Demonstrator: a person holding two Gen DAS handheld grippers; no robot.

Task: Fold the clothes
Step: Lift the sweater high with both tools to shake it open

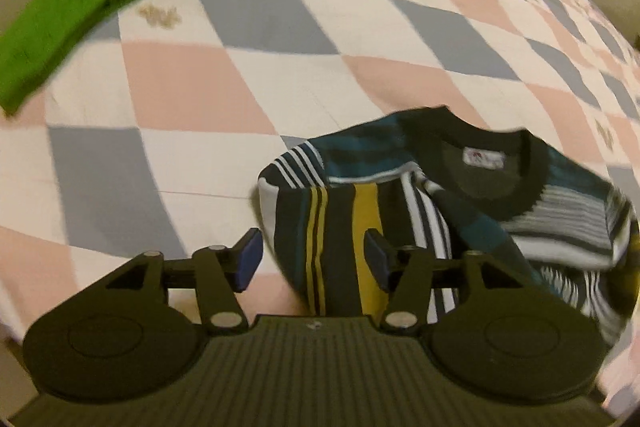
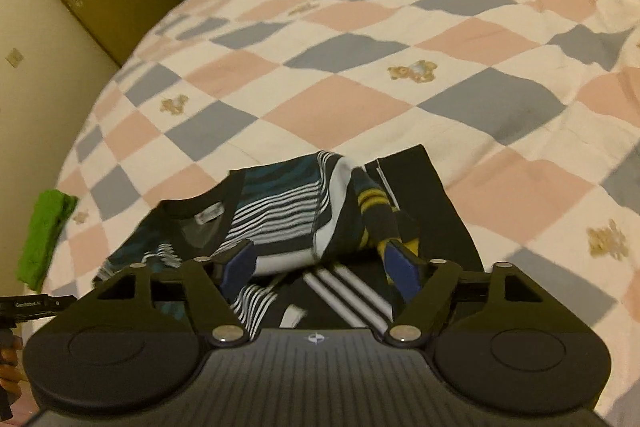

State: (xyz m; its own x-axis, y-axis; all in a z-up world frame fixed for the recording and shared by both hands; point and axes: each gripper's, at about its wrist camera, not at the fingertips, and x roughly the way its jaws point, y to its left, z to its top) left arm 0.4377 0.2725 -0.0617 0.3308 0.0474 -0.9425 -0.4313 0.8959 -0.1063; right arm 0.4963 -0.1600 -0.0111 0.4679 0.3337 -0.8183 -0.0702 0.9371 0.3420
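I have the striped sweater (image 1: pixel 452 211) as my landmark: it lies partly folded on the checked bedspread (image 1: pixel 224 83), near the edge of the bed closest to me, with its black collar (image 1: pixel 516 195) facing up and a small white label (image 1: pixel 482 159) showing inside the neck.

My left gripper (image 1: pixel 312 261) sits at the sweater's near left corner. Its jaws stand wide apart, and a fold of the fabric with yellow and white stripes lies between the 2 blue pads (image 1: pixel 250 259); I cannot tell whether either pad touches the cloth, but they are not pinching it.

My right gripper (image 2: pixel 318 269) is over the sweater's other side, jaws likewise spread wide. A bunched sleeve (image 2: pixel 372 215) with yellow bands rises just beyond it and runs down toward the right-hand pad (image 2: pixel 404 271); 3 white stripes on black cloth lie beneath the gap. Contact with that pad is unclear to me.

Well apart from the sweater, up and to its left in the left wrist view, a folded green garment (image 1: pixel 68 23) rests on the bedspread near the bed's edge. In the right wrist view, left of the sweater, part of a person's hand (image 2: pixel 9 367) shows at the frame's edge.
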